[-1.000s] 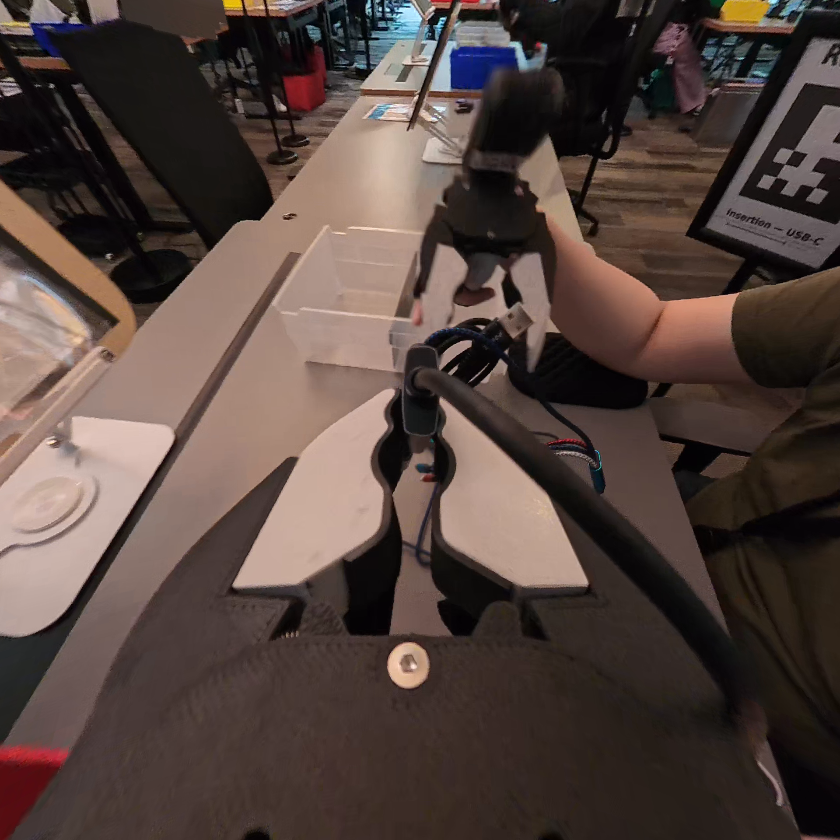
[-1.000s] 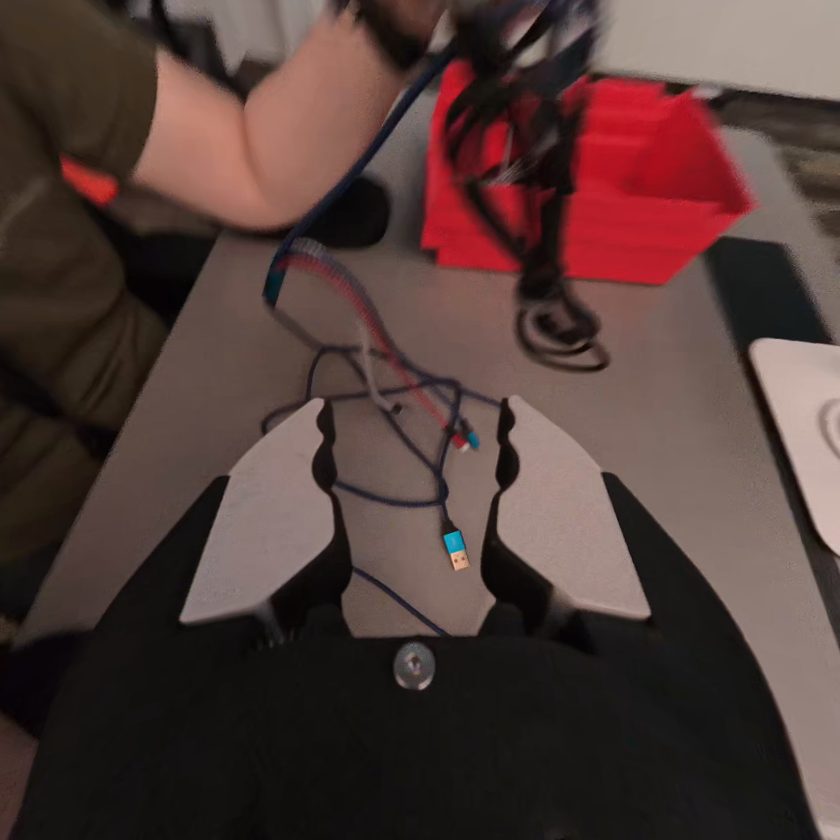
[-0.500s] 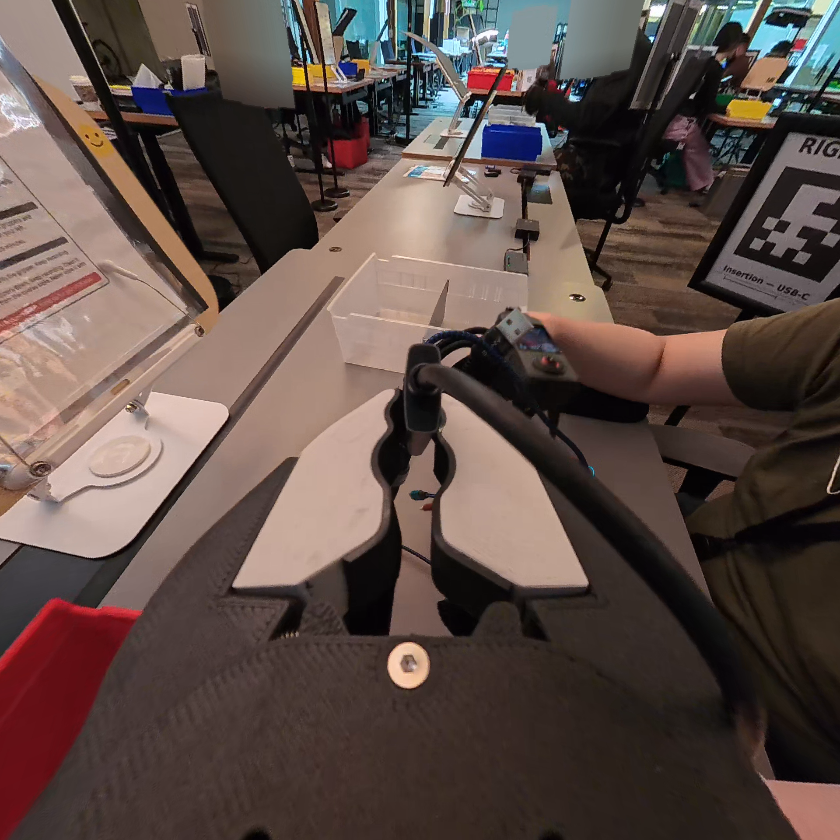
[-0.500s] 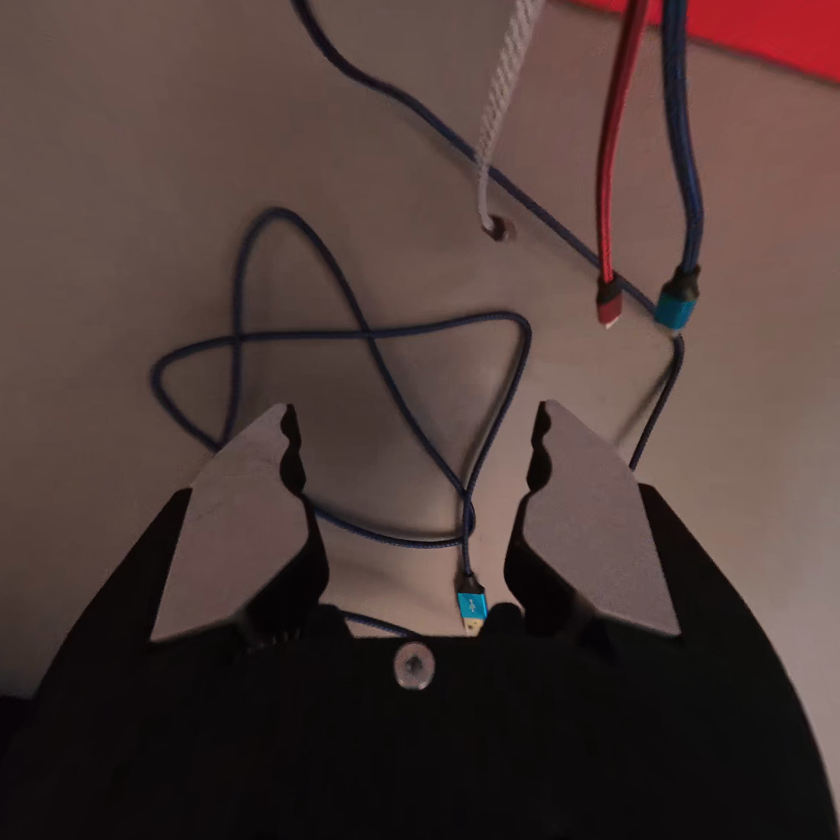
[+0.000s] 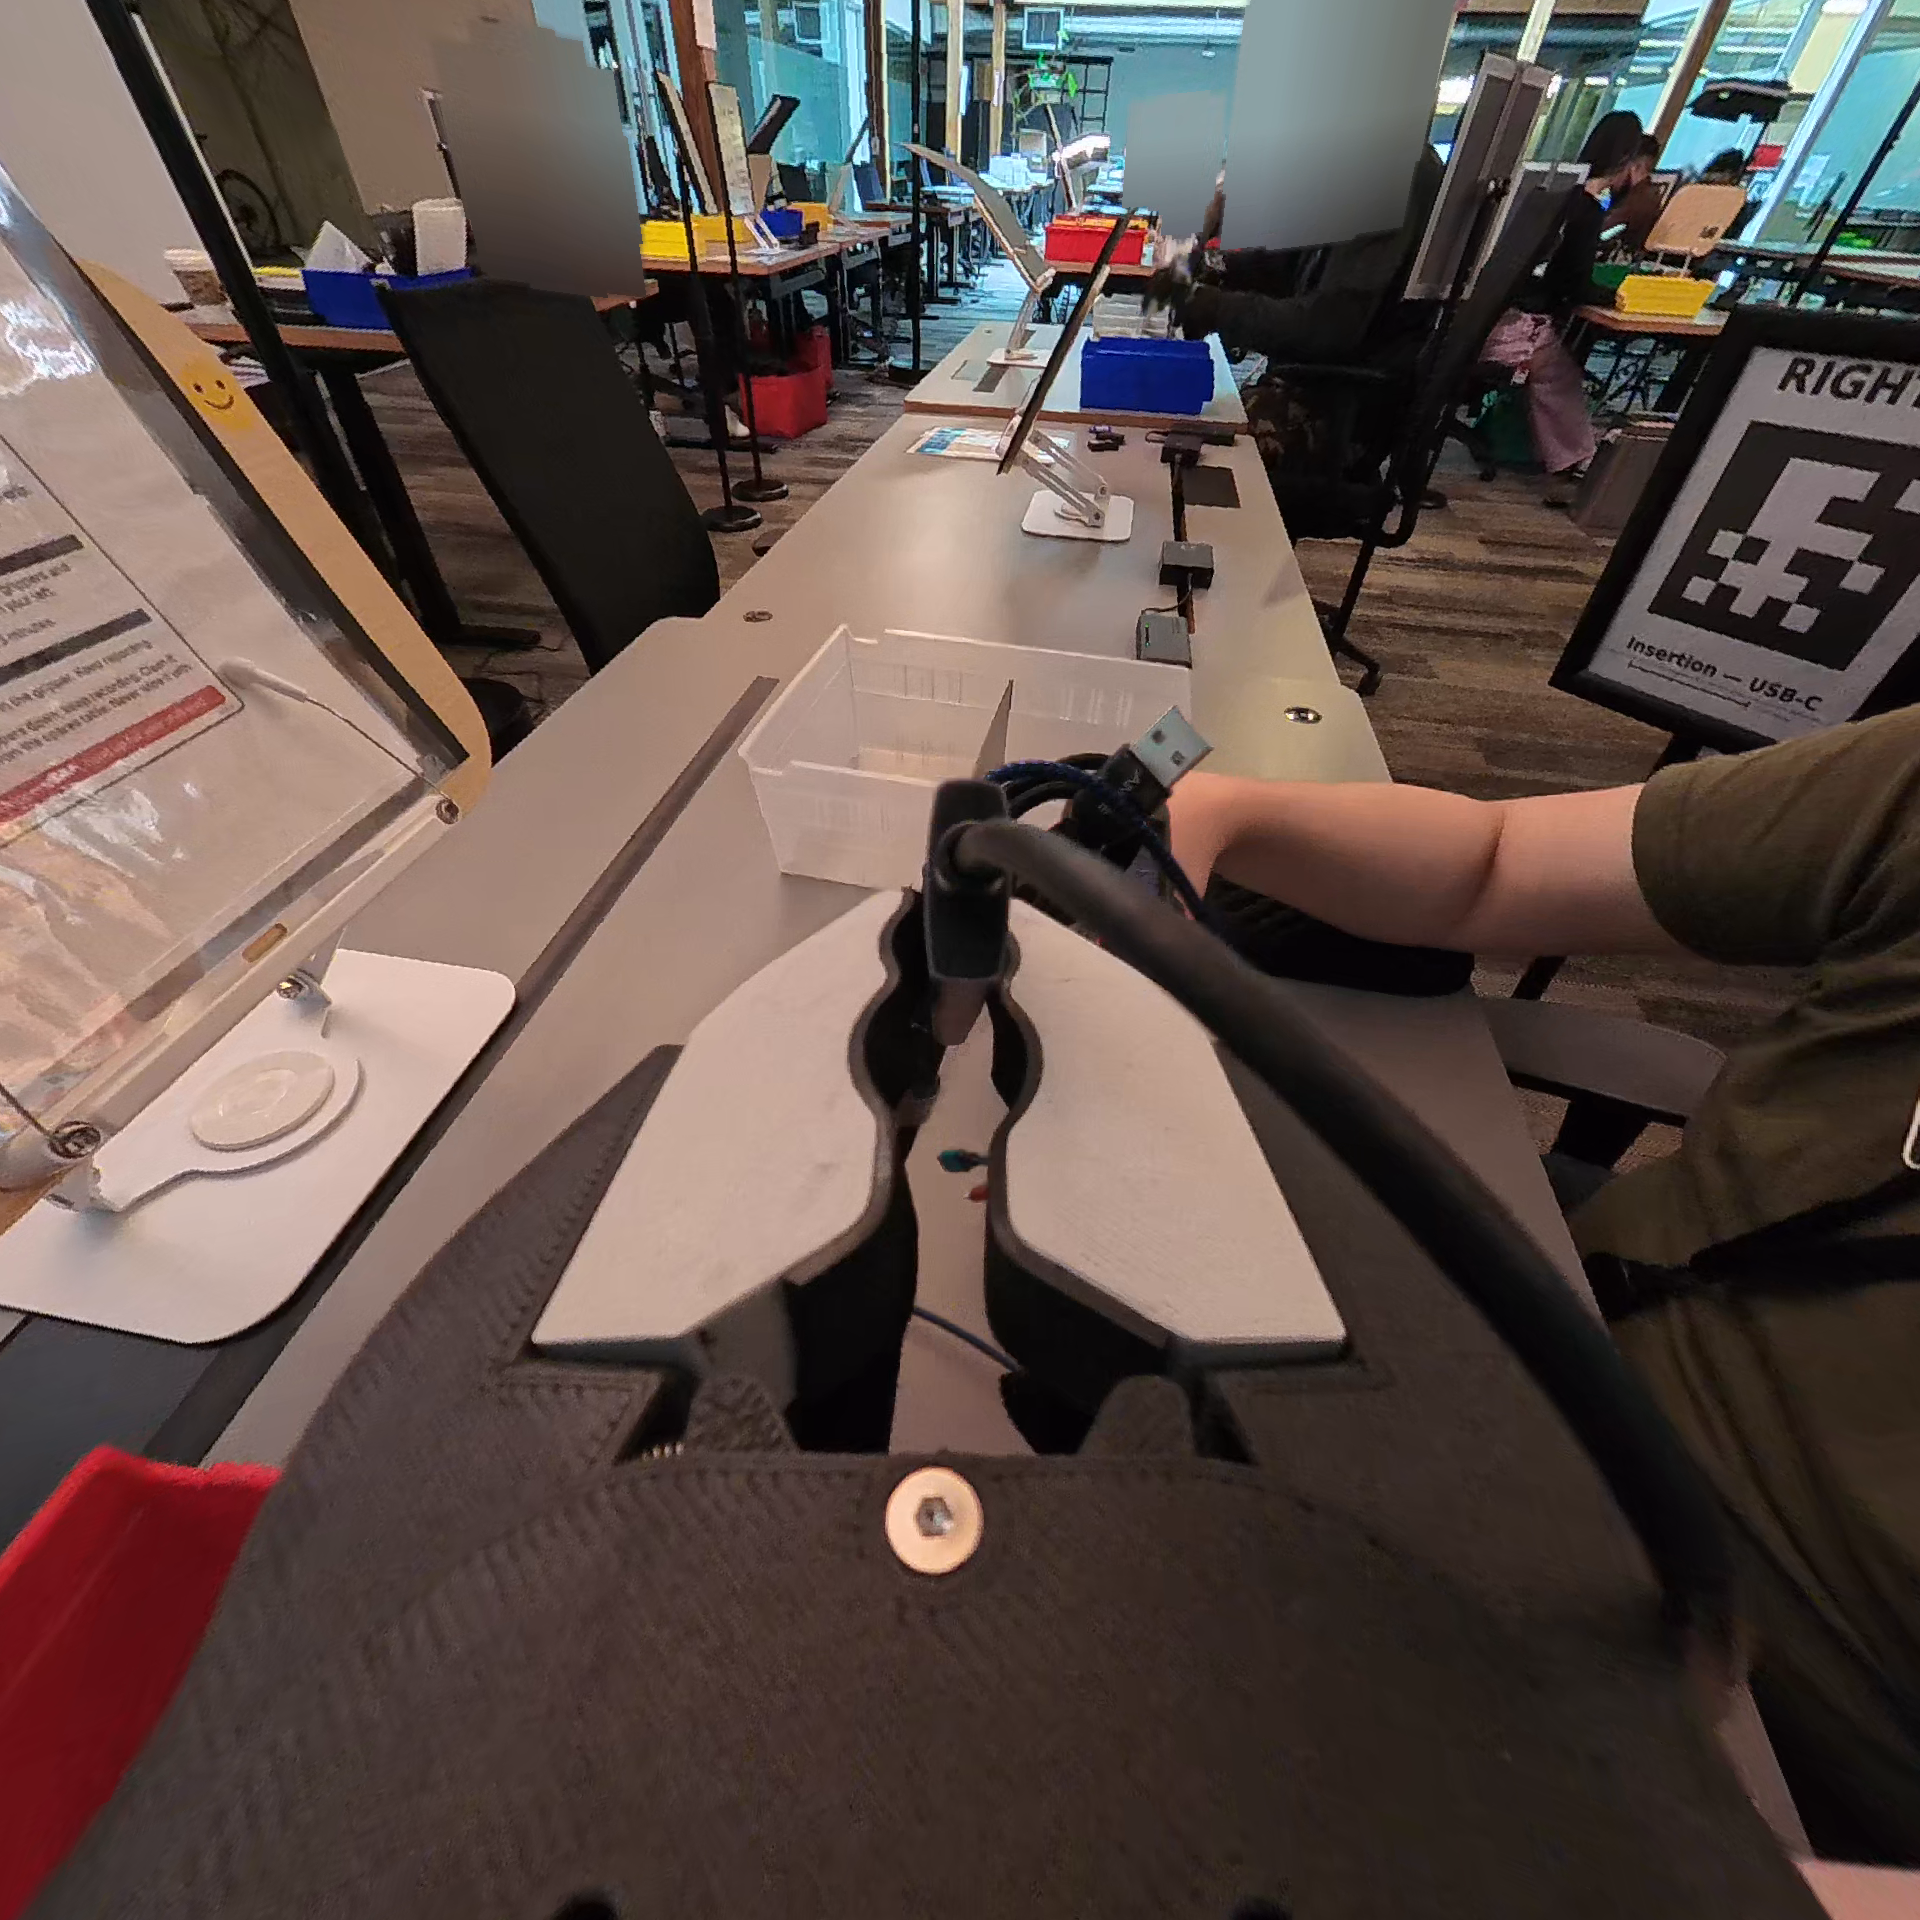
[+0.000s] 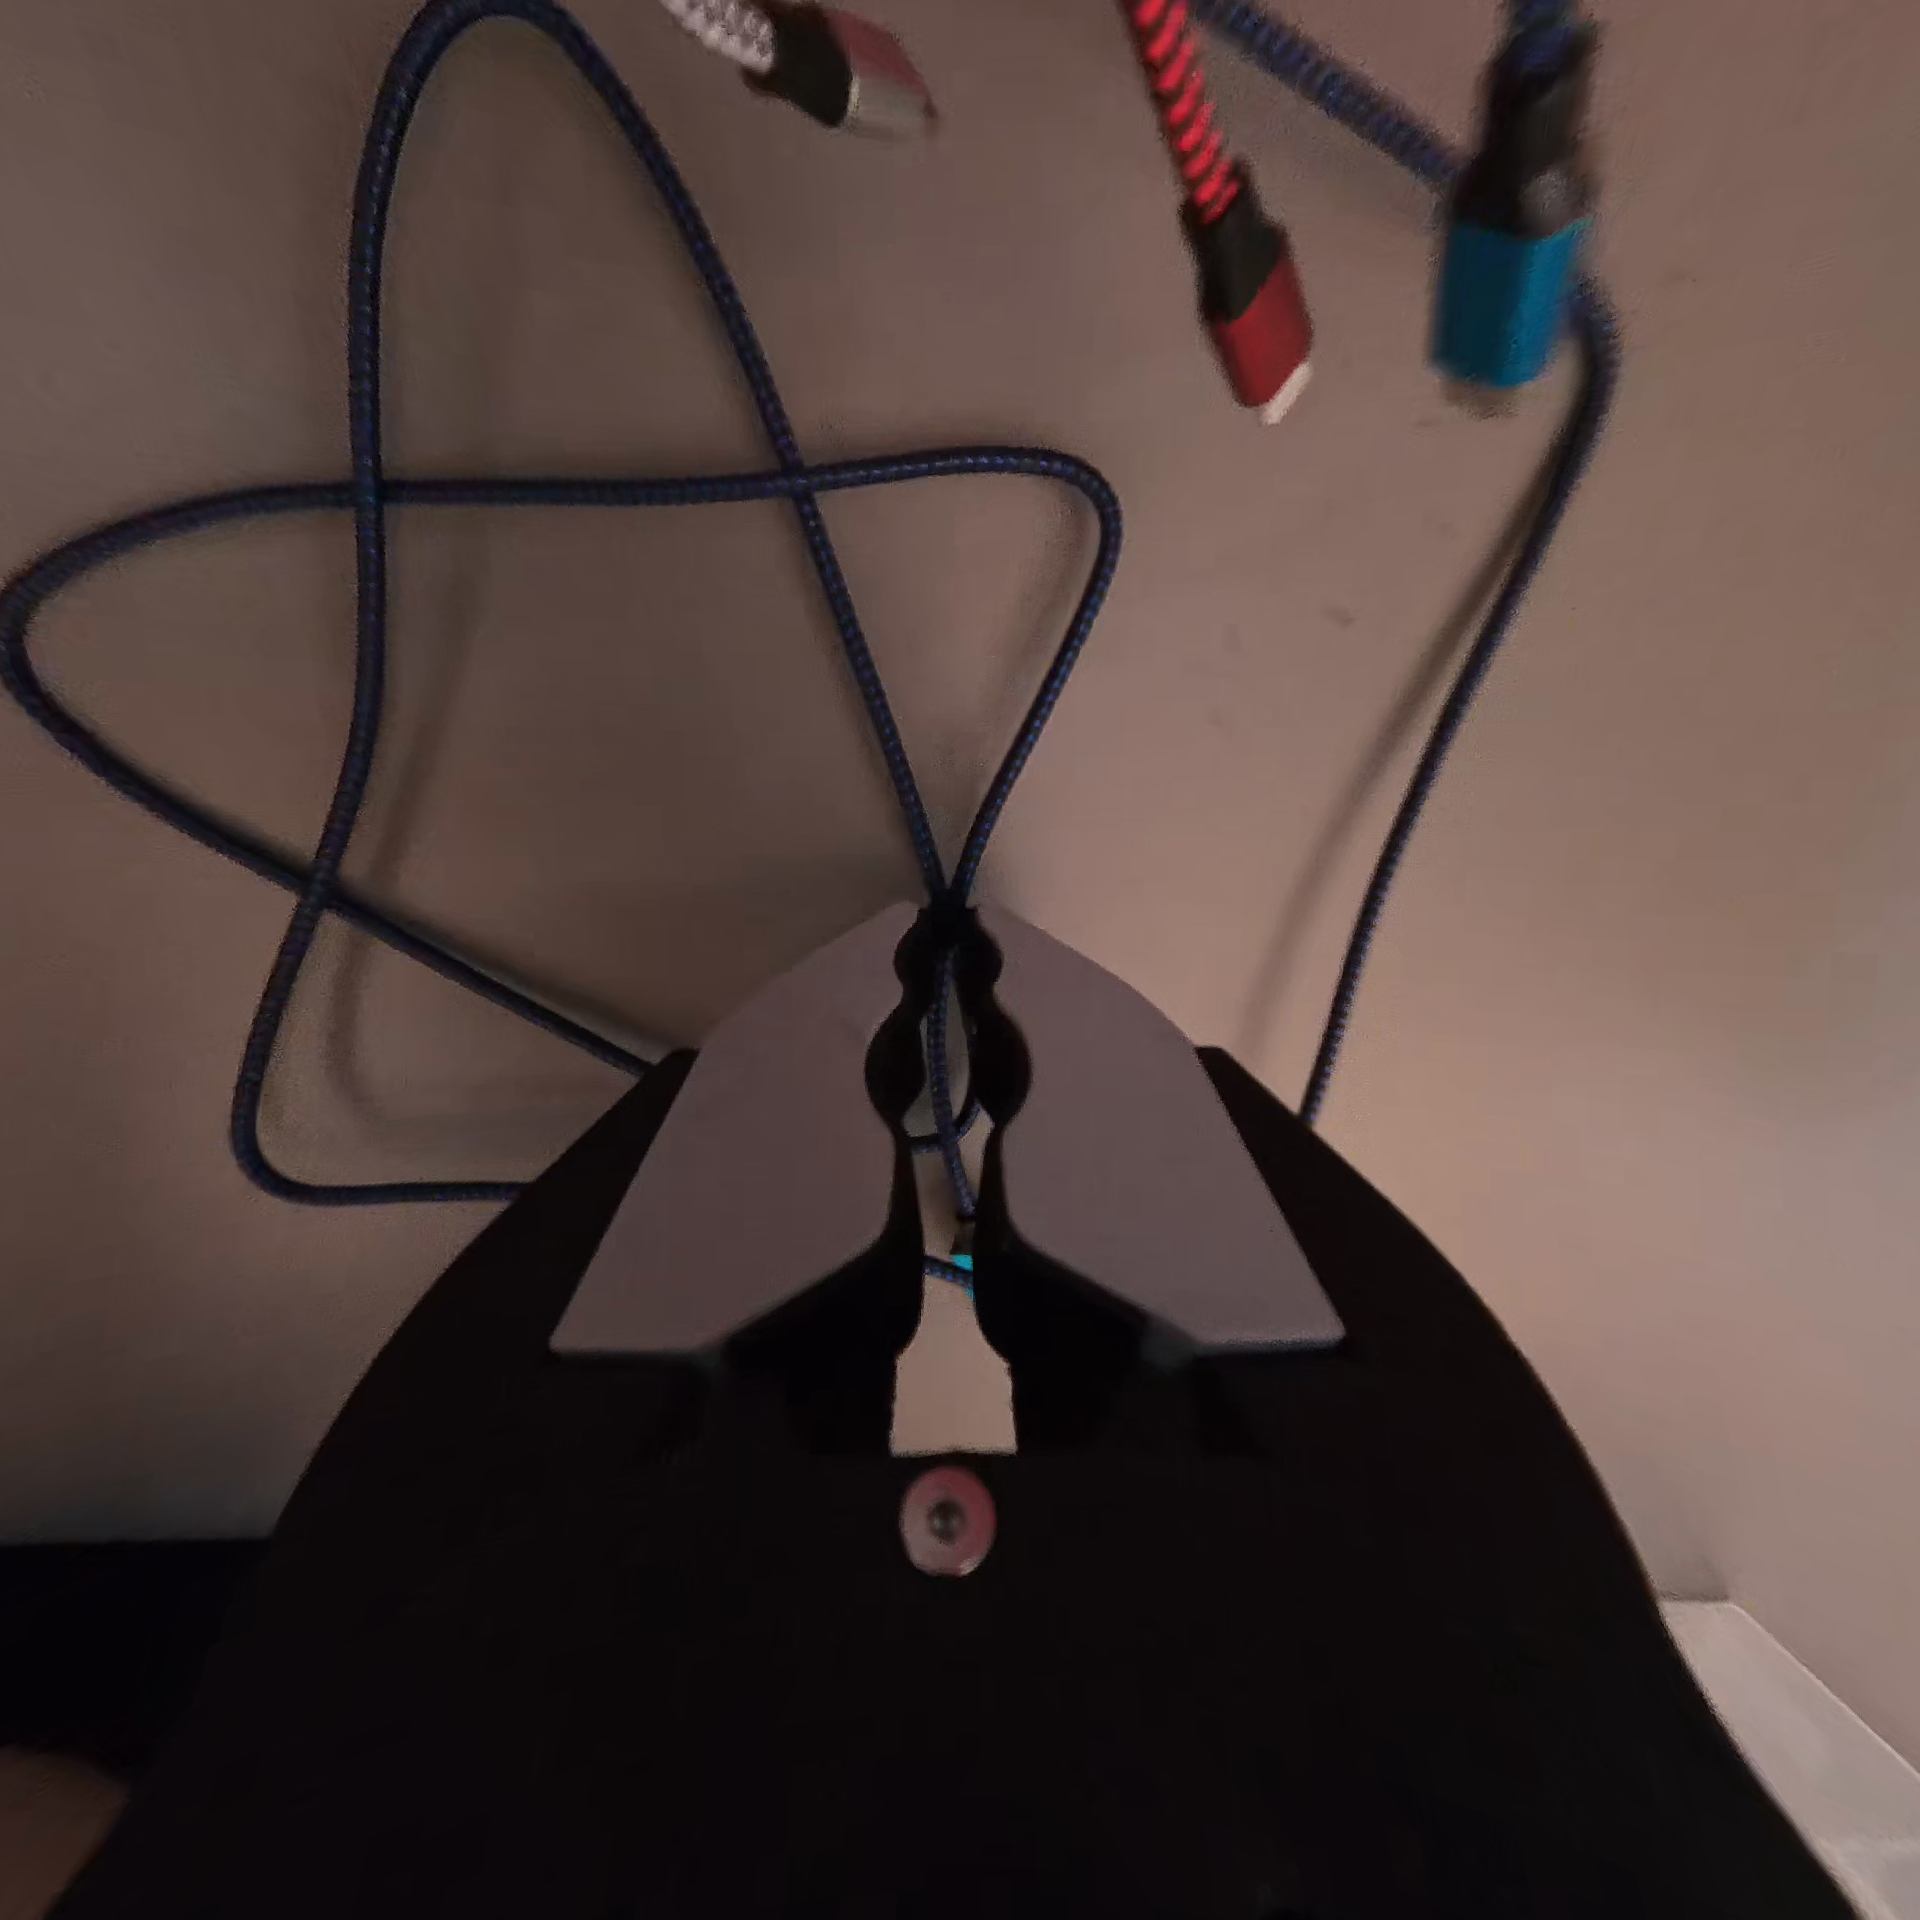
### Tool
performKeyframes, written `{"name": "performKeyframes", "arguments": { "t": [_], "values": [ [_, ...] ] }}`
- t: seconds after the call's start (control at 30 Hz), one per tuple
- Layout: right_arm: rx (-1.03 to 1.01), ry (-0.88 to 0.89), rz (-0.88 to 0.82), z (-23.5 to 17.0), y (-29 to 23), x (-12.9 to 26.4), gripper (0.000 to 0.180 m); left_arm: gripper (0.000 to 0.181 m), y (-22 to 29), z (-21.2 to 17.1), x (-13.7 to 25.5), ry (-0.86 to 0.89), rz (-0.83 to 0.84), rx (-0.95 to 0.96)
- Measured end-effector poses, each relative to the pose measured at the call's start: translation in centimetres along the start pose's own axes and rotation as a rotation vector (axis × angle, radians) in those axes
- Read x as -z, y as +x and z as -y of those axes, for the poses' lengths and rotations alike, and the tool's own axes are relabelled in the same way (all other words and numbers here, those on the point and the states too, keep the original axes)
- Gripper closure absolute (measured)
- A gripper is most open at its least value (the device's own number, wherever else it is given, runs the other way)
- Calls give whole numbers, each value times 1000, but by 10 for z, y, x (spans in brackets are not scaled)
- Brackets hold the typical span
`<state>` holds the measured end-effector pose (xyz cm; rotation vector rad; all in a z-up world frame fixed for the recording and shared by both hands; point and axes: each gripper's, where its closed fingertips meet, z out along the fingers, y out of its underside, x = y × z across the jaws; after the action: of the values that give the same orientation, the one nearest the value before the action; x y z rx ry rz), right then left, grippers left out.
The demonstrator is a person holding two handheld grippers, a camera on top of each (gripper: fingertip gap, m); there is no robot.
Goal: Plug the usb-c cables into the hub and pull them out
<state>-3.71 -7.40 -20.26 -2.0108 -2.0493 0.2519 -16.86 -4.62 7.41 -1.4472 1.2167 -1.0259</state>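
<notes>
I am holding two grippers. My left gripper (image 5: pixel 951 971) is clamping a grey plug (image 5: pixel 961 914) on a thick black cable (image 5: pixel 1299 1081), raised over the table (image 5: pixel 914 551). My right gripper (image 6: pixel 943 940) is pointing down at the table, jaws pinched together on a crossing of the thin blue cable (image 6: pixel 582 488), which is lying in loops there. Three loose plugs are hanging above it: silver (image 6: pixel 852 78), red (image 6: pixel 1252 312), teal (image 6: pixel 1501 301). One clear bin (image 5: pixel 935 743), split into two compartments, is sitting ahead; I cannot tell its contents. A red bin's corner (image 5: pixel 94 1621) is showing at lower left. Open tabletop is running on beyond the clear bin.
</notes>
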Motion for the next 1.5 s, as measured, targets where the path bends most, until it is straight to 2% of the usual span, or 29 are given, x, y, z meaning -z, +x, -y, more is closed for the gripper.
{"name": "performKeyframes", "arguments": {
  "t": [0.13,0.27,0.43,0.53,0.77,0.87,1.0,1.07,1.13,1.23,1.33,1.4,1.5],
  "values": [
    [-42,165,-144,19,23,46,177,171,4,19,-2,82,14,-2],
    [-130,312,-474,11,66,129,177,171,14,56,-2,268,30,53],
    [-296,555,-998,-40,105,260,176,171,33,90,-2,466,83,9],
    [-301,509,-1170,-86,110,294,176,171,41,94,-14,514,51,27],
    [-460,407,-1301,-183,144,288,176,171,38,81,-76,465,-32,116],
    [-502,333,-1346,-214,156,277,176,171,31,102,-102,482,-45,134],
    [-576,205,-1204,-242,170,228,176,171,15,155,-143,448,-35,112],
    [-627,134,-1044,-254,170,194,176,171,7,182,-167,423,-12,78],
    [-708,85,-978,-269,169,176,176,171,-2,204,-194,403,17,57],
    [-872,156,-823,-272,164,158,175,171,-11,224,-238,370,-5,109],
    [-927,141,-899,-281,166,171,172,171,-23,238,-274,394,-21,166],
    [-952,207,-939,-282,166,184,155,171,-34,243,-294,400,4,157],
    [-1034,381,-831,-277,156,193,141,171,-53,235,-322,378,37,186]
  ]
}}
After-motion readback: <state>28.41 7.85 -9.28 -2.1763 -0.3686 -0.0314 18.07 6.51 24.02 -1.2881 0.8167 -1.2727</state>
